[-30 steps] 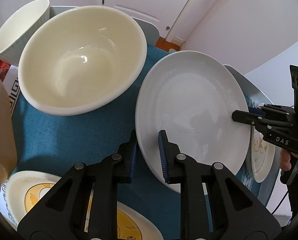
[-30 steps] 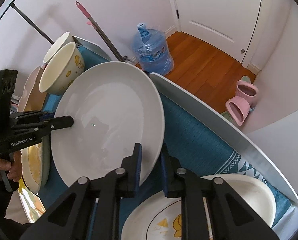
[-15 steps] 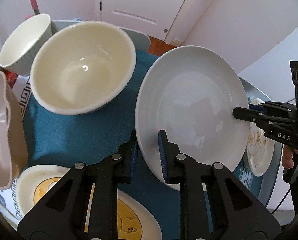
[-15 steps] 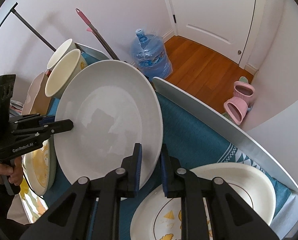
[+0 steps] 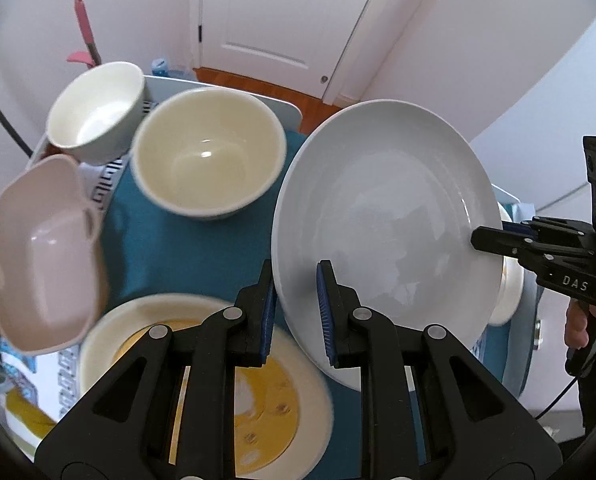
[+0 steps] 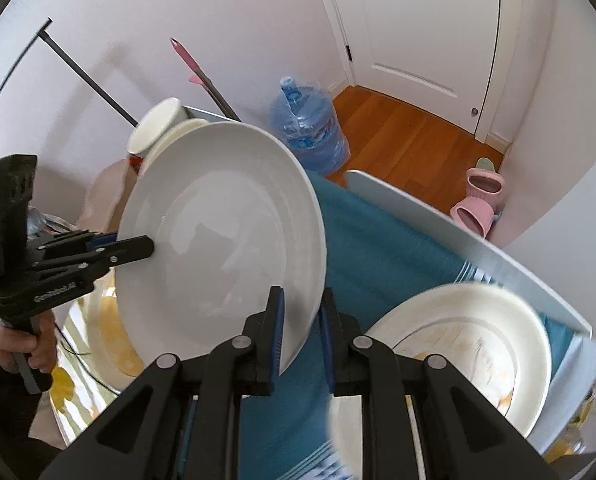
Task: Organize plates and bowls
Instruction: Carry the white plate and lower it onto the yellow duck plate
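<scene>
Left gripper (image 5: 296,312) and right gripper (image 6: 299,334): each clamped on opposite rims of one white plate (image 5: 381,236), held tilted above the teal cloth (image 5: 178,248). Plate: plain, glossy, round, shallow well. Surrounding, left wrist view: cream bowl (image 5: 208,152) at 11 o'clock, white bowl (image 5: 96,110) beyond it, yellow-patterned plate (image 5: 218,376) at 7 o'clock.

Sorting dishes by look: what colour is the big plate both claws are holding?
Plain white plate, no pattern; clearest in the right wrist view.
</scene>
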`<control>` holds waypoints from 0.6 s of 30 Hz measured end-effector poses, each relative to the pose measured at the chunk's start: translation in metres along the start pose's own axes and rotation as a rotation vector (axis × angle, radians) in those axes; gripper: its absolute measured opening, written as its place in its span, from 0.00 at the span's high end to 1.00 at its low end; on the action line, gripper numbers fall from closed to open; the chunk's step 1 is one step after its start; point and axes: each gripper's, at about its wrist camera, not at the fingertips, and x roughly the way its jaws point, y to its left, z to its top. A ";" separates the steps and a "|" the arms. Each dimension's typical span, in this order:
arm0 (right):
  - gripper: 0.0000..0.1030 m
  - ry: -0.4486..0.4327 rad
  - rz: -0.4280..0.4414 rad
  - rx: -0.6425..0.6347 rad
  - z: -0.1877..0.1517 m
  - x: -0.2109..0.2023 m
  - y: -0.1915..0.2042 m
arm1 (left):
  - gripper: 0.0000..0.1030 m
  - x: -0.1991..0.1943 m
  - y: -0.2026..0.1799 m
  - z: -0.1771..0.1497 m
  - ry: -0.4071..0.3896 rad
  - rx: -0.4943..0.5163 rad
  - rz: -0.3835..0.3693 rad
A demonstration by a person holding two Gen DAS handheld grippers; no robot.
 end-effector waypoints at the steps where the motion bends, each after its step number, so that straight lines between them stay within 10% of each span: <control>1: 0.84 -0.009 -0.001 0.009 -0.004 -0.004 0.007 | 0.83 -0.004 0.002 -0.003 -0.002 0.006 -0.003; 18: 0.85 -0.038 -0.113 0.324 -0.093 0.033 0.145 | 0.83 -0.025 0.123 -0.068 0.176 0.134 -0.118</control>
